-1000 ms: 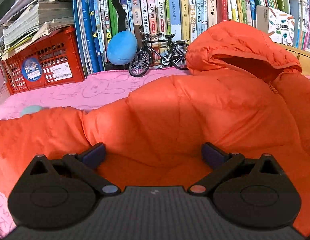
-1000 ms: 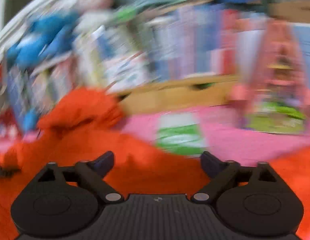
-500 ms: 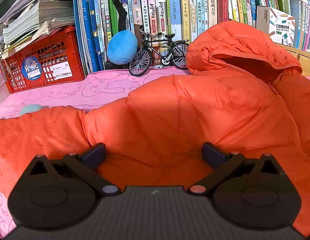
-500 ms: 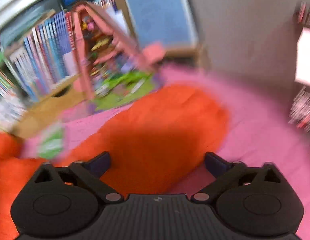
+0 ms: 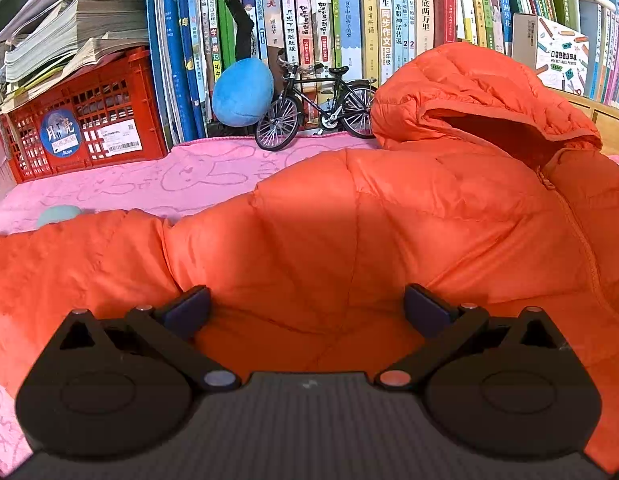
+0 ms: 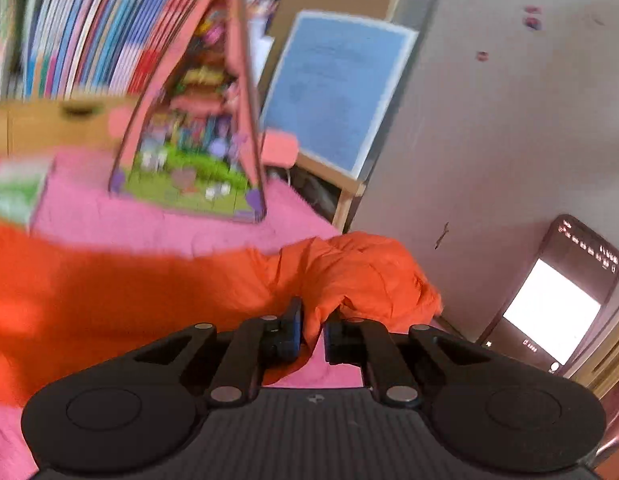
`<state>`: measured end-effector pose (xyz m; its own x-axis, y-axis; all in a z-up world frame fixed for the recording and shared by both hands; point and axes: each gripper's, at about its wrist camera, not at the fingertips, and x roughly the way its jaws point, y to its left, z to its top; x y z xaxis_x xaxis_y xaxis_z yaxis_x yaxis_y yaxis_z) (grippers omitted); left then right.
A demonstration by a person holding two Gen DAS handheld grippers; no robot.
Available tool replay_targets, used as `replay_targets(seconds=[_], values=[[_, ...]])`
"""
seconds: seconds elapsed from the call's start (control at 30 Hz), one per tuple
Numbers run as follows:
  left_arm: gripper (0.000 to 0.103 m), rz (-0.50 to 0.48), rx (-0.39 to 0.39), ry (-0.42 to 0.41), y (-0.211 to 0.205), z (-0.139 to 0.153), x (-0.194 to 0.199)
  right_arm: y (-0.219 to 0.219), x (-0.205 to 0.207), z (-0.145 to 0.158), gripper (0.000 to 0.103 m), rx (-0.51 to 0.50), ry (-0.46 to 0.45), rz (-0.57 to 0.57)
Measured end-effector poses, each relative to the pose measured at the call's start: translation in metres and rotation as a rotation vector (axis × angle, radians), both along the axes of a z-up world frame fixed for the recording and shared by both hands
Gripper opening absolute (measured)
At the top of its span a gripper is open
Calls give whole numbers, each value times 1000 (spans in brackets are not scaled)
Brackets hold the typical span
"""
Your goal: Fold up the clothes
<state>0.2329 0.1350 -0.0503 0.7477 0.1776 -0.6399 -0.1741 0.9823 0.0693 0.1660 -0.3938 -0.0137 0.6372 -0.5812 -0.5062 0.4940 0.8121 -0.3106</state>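
An orange hooded puffer jacket (image 5: 389, 220) lies spread on a pink blanket (image 5: 169, 184), with its hood (image 5: 469, 92) toward the bookshelf. My left gripper (image 5: 307, 304) hovers open just over the jacket's body, and nothing sits between its fingers. In the right wrist view the jacket's sleeve end (image 6: 369, 272) lies bunched near the blanket's edge by the wall. My right gripper (image 6: 312, 320) is closing, and a fold of that orange sleeve is pinched between its pads.
A row of books (image 5: 349, 20), a red crate (image 5: 81, 128), a blue plush ball (image 5: 241, 92) and a model bicycle (image 5: 313, 108) line the back. A pink toy house (image 6: 197, 120), a blue board (image 6: 333, 88), a green packet (image 6: 13, 192) and a lit phone (image 6: 561, 300) surround the sleeve.
The right gripper swung right from the jacket's middle to the sleeve end and closed from wide open onto the fabric. The left gripper stayed still and open.
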Motion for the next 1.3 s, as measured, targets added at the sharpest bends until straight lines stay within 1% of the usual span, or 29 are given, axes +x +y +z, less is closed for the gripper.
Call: replay_targets(seconds=[0.03, 0.07, 0.13, 0.17, 0.2, 0.23, 0.3, 0.37, 0.43, 0.47, 0.53, 0.6, 0.67, 0.7, 0.8, 0.83, 0.87, 0.9, 0.97, 1.03, 1.1, 1.13, 1.17, 1.23, 1.3], values=[[103, 0, 0, 0, 0, 0, 0, -2, -1, -2, 16, 23, 8, -14], [103, 0, -1, 1, 0, 0, 0, 1, -8, 0, 19, 35, -8, -19], [103, 0, -2, 1, 0, 0, 1, 13, -26, 11, 38, 43, -61, -18], [103, 0, -2, 1, 0, 0, 1, 19, -36, 17, 65, 47, -87, -18], [103, 0, -3, 1, 0, 1, 1, 26, -44, 24, 95, 52, -124, -5], [103, 0, -3, 1, 0, 1, 1, 35, -51, 33, 103, 49, -171, 8], [103, 0, -3, 1, 0, 1, 0, 55, -63, 51, 103, 39, -258, 36], [103, 0, -3, 1, 0, 1, 0, 75, -67, 69, 103, 68, -317, 100], [103, -1, -3, 1, 0, 1, 0, 95, -61, 83, 103, 174, -357, 242], [103, -1, -3, 1, 0, 1, 0, 108, -53, 85, 103, 241, -353, 339], [103, -1, -3, 1, 1, 1, 0, 141, -28, 84, 103, 372, -312, 541], [103, -2, -4, 1, 1, 1, 0, 189, 4, 72, 103, 423, -216, 696], [103, -2, -4, 1, 1, 1, 0, 239, 31, 60, 103, 416, -126, 822], [103, -2, -5, 1, 1, 1, 0, 260, 39, 53, 102, 399, -97, 866], [103, -2, -11, 2, 2, 1, 0, 309, 56, 34, 100, 340, -22, 956], [103, -2, -13, 2, 2, 1, 0, 314, 64, 27, 99, 325, 4, 946], [103, -2, -15, 2, 3, 1, 0, 312, 71, 21, 98, 312, 35, 906], [103, -2, -17, 2, 3, 1, 0, 303, 75, 16, 96, 303, 49, 858], [103, -2, -21, 3, 4, 1, 0, 279, 80, 8, 96, 292, 54, 768], [103, -2, -25, 3, 4, 1, 0, 239, 83, 7, 96, 268, 44, 659], [103, -2, -29, 3, 5, 1, 0, 195, 82, 3, 95, 189, 40, 549], [103, -3, -30, 3, 5, 1, 0, 171, 80, 2, 99, 168, 37, 498], [103, -4, -31, 4, 5, 1, 1, 145, 77, 1, 100, 163, 32, 448], [103, -6, -33, 4, 5, 1, 1, 96, 74, 1, 102, 236, 25, 356], [103, -7, -34, 4, 5, 1, 2, 63, 67, -4, 102, 283, 19, 301]])
